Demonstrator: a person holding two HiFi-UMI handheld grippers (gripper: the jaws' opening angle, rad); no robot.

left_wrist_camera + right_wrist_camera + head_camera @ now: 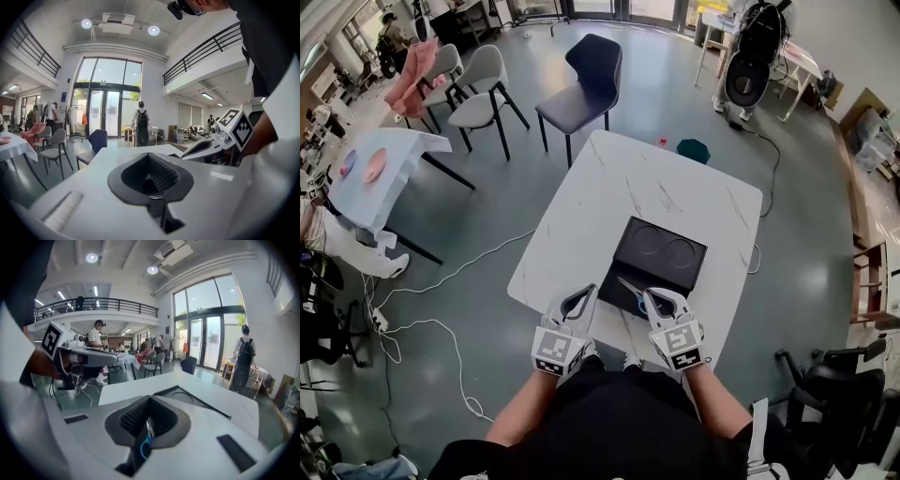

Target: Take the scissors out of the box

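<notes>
An open black box lies on the white table, toward its near right side. My right gripper hovers at the box's near edge, shut on the scissors. Their blade sticks out to the left, and a blue handle ring shows under the jaws. In the right gripper view, the scissors sit pinched between the black pads of the right gripper, with the box just beyond. My left gripper hangs beside the box's near left corner, jaws shut with nothing between them. In its own view the left gripper shows closed pads.
Several chairs stand beyond the table's far end. A cloth-covered table with pink items sits at the left. Cables trail over the floor on the left. A teal object lies past the table's far edge.
</notes>
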